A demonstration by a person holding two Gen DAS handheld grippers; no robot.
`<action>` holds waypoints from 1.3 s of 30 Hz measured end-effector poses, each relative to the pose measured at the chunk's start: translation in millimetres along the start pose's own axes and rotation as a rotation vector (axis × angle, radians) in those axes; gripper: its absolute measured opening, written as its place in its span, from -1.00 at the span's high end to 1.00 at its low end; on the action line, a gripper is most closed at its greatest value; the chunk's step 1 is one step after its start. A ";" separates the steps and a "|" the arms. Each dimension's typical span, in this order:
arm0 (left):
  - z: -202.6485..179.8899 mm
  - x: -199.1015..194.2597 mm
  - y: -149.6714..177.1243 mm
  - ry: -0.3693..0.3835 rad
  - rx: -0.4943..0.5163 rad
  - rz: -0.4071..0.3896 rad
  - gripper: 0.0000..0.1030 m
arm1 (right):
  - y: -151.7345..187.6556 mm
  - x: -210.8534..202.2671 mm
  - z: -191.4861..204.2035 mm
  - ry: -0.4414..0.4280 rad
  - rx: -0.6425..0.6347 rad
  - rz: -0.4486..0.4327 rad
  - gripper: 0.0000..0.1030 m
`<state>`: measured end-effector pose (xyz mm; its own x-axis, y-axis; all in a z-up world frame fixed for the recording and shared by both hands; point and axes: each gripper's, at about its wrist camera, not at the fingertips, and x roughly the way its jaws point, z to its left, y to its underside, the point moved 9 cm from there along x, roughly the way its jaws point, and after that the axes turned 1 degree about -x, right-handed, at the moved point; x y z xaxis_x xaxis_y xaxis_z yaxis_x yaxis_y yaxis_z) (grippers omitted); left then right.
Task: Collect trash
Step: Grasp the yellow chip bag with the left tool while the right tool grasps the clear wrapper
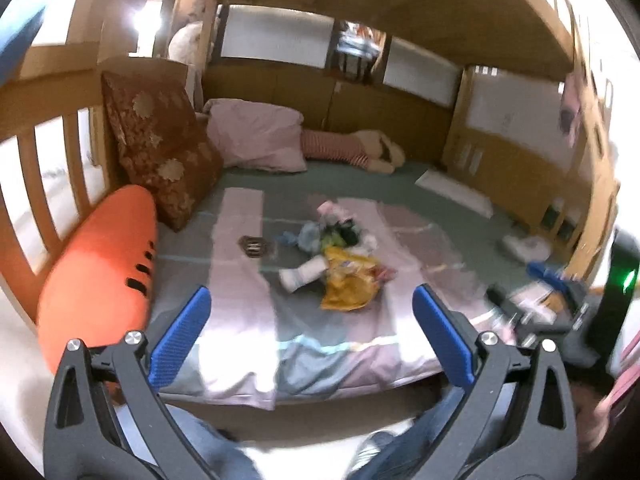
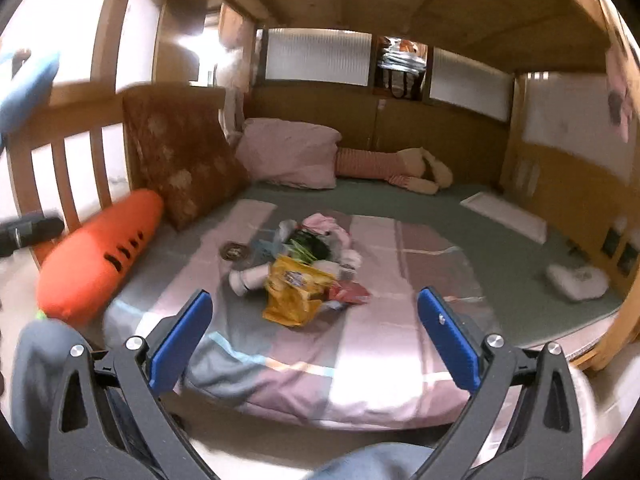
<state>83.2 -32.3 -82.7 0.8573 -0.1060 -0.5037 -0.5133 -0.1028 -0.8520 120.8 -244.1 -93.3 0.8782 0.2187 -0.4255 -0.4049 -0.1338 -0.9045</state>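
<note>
1. Left wrist view. Left claw [image 1: 312, 312]: jaws spread wide, nothing held, above the near edge of the bed [image 1: 248, 360].
2. Trash pile [image 1: 336, 256]: on the pink-and-grey quilt [image 1: 240, 280], mid-bed, ahead of the claw and apart from it. Contents: yellow snack bag [image 1: 350, 286] at the near end, its length running away from the camera; white bottle [image 1: 302, 274] just left of the bag, lying on its side, long axis across the view, base toward the left; mixed wrappers behind.
3. Surroundings: carrot-shaped cushion [image 1: 96, 276] and brown patterned cushion [image 1: 160, 152] at left against the slatted rail; pink pillow [image 1: 256, 140] and plush rabbit [image 1: 360, 150] at the far wall; small dark round item [image 1: 253, 246] left of the pile. Right claw [image 1: 536, 308] at the right edge, blurred.
4. Right wrist view. Right claw [image 2: 314, 314]: jaws spread wide, empty, over the bed's near edge.
5. Trash pile [image 2: 308, 260]: centred ahead, nothing between it and the claw. Yellow snack bag [image 2: 296, 292] nearest; white bottle [image 2: 250, 278] on its side, base toward the left.
6. White bag [image 2: 578, 280] lies well apart at right on the green sheet [image 2: 500, 248].
</note>
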 end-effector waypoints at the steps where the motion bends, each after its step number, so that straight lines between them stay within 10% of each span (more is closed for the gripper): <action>1: -2.9 2.7 2.1 -0.014 0.032 0.002 -0.94 | -5.4 6.5 -5.6 0.000 0.032 -0.005 -0.95; 18: -85.7 197.2 36.5 0.157 0.145 0.276 -0.94 | -78.5 121.7 -87.7 0.038 0.285 -0.041 -0.95; 26: -92.9 312.9 64.3 0.077 0.115 0.393 -0.84 | -30.3 167.0 -99.8 0.041 0.303 0.047 -0.95; 29: -88.3 342.4 73.4 0.066 0.079 0.429 -0.32 | -28.7 167.9 -102.7 0.047 0.281 0.052 -0.95; 31: -90.1 355.6 80.4 0.124 0.041 0.472 0.61 | -25.5 170.1 -107.3 0.059 0.271 0.066 -0.95; 39: -89.3 280.3 4.9 0.218 0.053 0.303 0.76 | 8.4 195.4 -118.0 0.039 0.325 0.219 -0.95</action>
<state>317.6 -150.8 -215.4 0.6353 -0.3324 -0.6971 -0.7352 0.0159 -0.6776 319.1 -316.6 -180.6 0.7688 0.1813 -0.6133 -0.6375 0.1414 -0.7573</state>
